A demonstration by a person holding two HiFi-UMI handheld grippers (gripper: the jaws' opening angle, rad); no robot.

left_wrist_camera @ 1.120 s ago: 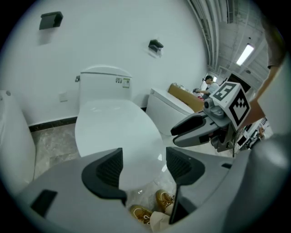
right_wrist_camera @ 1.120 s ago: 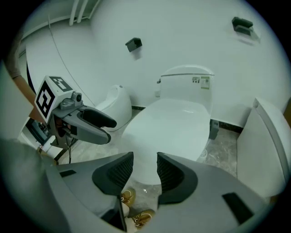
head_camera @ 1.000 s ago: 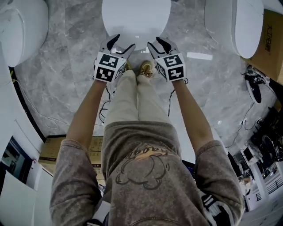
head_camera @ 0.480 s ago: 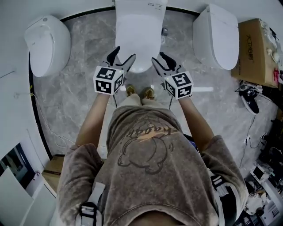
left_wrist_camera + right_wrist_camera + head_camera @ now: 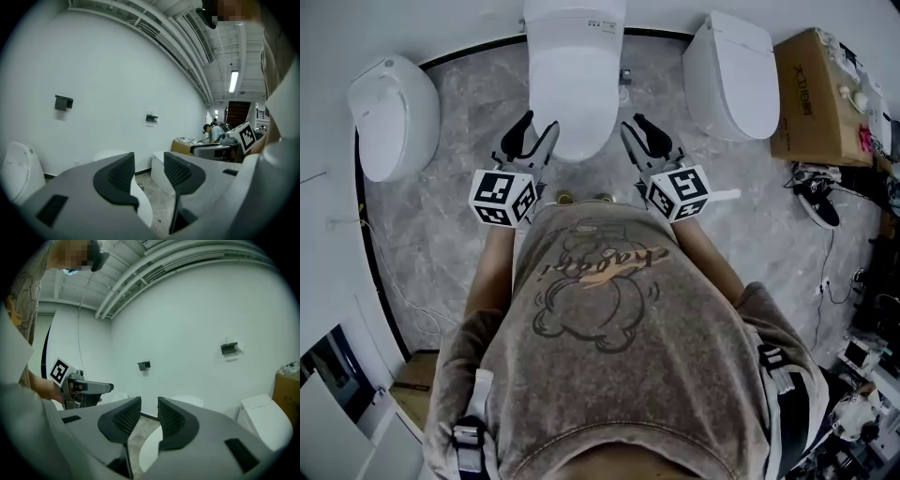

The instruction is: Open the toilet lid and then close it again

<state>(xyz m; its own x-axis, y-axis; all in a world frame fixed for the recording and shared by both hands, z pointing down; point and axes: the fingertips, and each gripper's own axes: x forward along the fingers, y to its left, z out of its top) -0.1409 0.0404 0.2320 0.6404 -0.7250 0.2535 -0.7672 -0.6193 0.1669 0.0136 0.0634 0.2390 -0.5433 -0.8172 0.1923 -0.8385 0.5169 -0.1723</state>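
Head view: left gripper (image 5: 534,133) and right gripper (image 5: 648,137) hover either side of the closed toilet lid (image 5: 574,89); both jaw pairs, just narrowed, stand apart, empty.

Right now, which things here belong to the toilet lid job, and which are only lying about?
For the job: middle toilet, its lid down; left gripper and right gripper, both empty, jaws just closed partway.
Lying about: left toilet, right toilet, cardboard box, black shoe.
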